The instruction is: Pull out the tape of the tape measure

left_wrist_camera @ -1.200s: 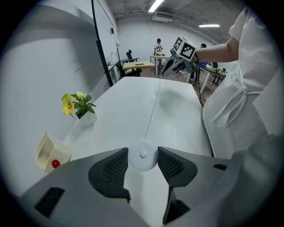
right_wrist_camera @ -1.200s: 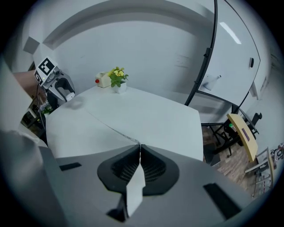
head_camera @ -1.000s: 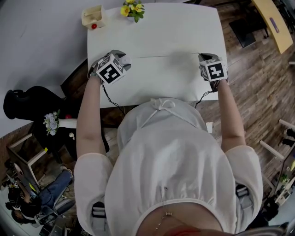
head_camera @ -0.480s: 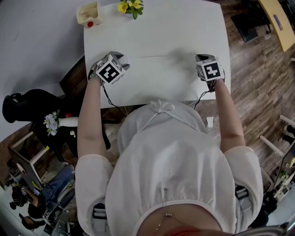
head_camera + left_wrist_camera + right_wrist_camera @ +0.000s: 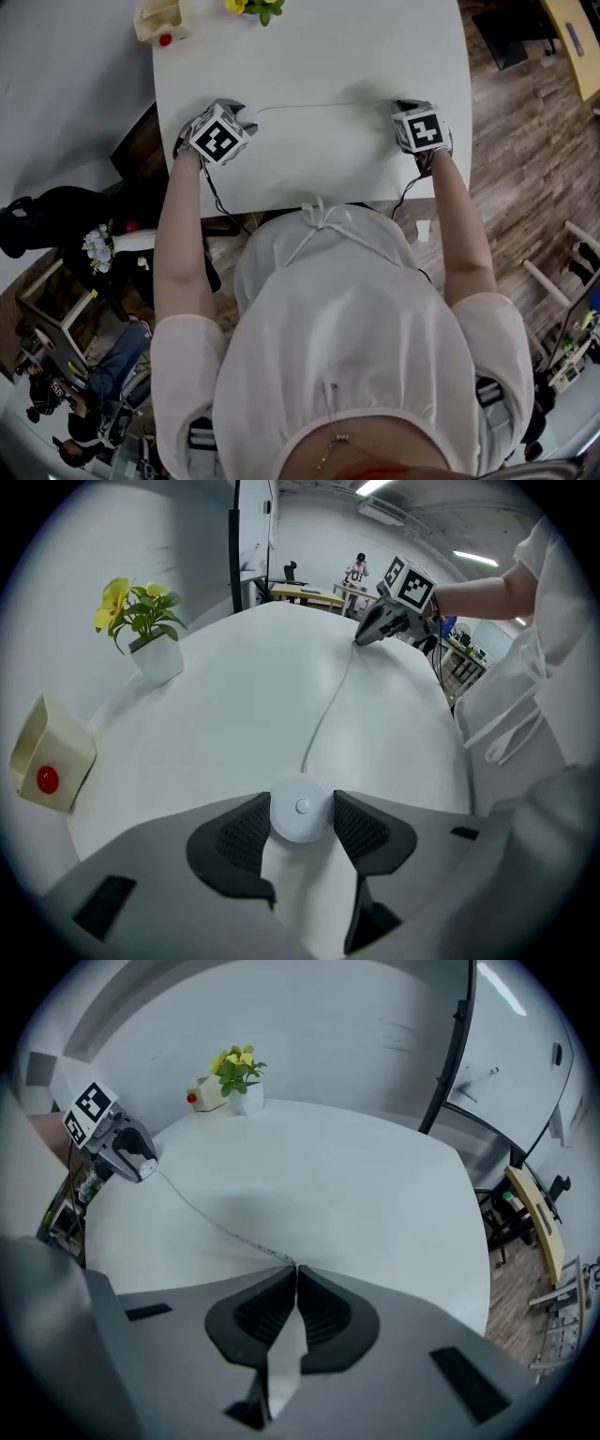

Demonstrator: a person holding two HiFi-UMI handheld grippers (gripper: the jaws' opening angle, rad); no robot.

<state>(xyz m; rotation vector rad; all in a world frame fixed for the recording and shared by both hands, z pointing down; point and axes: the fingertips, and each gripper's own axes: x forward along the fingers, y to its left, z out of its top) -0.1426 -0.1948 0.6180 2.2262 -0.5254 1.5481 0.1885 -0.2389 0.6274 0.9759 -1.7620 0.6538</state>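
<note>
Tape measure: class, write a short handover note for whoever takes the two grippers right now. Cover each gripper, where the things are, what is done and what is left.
Left gripper: jaws closed on the round white tape measure case, low over the white table.
Right gripper: jaws shut on the end of the tape.
Position: the tape runs across the table from the case to the right gripper, with the grippers far apart.
Done: a long stretch of tape is pulled out.
Left: probably little. Keep both grips, and draw further only if more length is wanted.
</note>
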